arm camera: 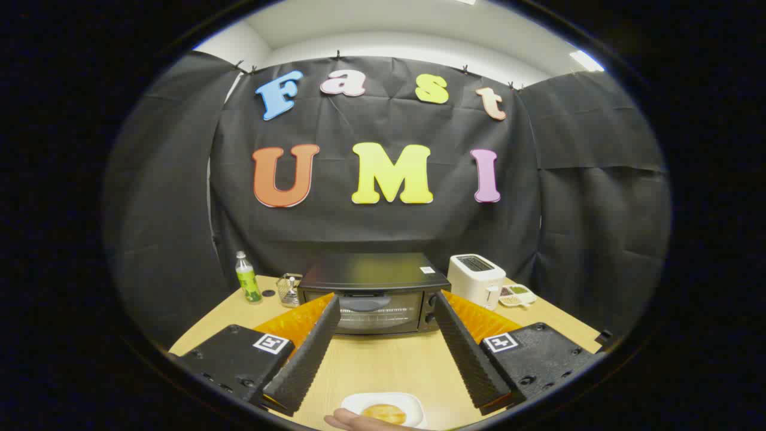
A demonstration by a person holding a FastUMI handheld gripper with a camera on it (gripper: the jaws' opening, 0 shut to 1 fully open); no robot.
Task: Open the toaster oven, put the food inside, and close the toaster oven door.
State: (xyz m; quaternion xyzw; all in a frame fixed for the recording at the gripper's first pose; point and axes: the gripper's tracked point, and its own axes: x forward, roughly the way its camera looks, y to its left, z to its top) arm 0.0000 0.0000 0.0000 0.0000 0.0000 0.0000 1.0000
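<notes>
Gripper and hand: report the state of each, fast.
Gripper: open, fingers spread wide, holding nothing, aimed at the closed toaster oven.
Hand: at the plate edge; grip cannot be told.

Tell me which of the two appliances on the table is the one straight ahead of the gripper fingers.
The black toaster oven, door closed, sits just beyond the open gripper. The white toaster stands off beside it.
</notes>
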